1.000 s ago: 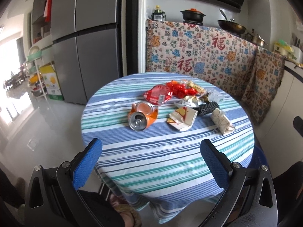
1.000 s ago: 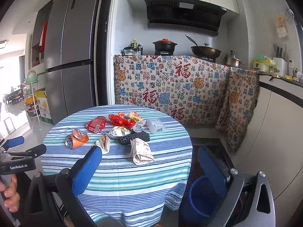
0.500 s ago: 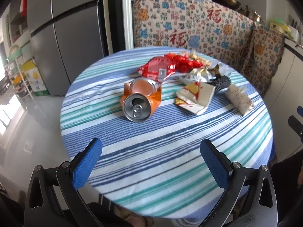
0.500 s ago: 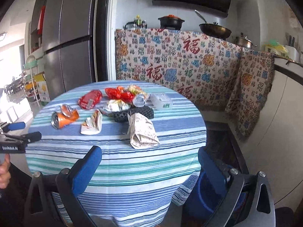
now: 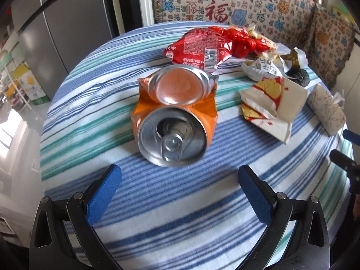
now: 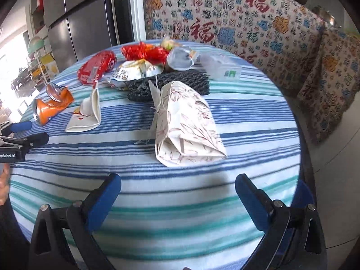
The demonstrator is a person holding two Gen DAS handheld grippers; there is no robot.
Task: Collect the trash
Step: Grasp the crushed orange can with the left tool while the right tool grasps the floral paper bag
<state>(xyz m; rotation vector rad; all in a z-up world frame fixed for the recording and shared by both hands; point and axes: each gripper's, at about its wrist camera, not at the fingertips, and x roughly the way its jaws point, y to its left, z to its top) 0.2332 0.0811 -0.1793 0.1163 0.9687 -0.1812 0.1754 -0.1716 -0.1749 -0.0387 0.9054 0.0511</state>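
- The left tongs (image 5: pixel 178 176) stand spread wide and hold nothing, low over the striped counter (image 5: pixel 180 202), with the crushed orange can (image 5: pixel 174 121) just ahead between the lines of their blue pads.
- The can lies on its side, folded, its pull-tab end toward the tongs; bare cloth lies around its near and left sides, out to the counter's round left edge.
- Behind the can a flattened red can (image 5: pixel 200 47) nearly touches it; to its right lies a white and red wrapper (image 5: pixel 274 103), a little apart.
- The right tongs (image 6: pixel 177 185) are also spread and empty, above the near edge of the counter, with a broad band of bare cloth between them and the folded paper bag (image 6: pixel 186 126).
- The bag's far end touches a black mesh piece (image 6: pixel 177 82); past that, a silver wrapper (image 6: pixel 135 72), red foil (image 6: pixel 144 51) and a clear plastic box (image 6: pixel 221 67) crowd together.
- In the right wrist view the left tongs are cut off at the left border, near the can.
- Something blue shows below the counter's right edge, mostly hidden by the right finger; what it is cannot be told.
- The printing on the wrappers is too blurred to read.
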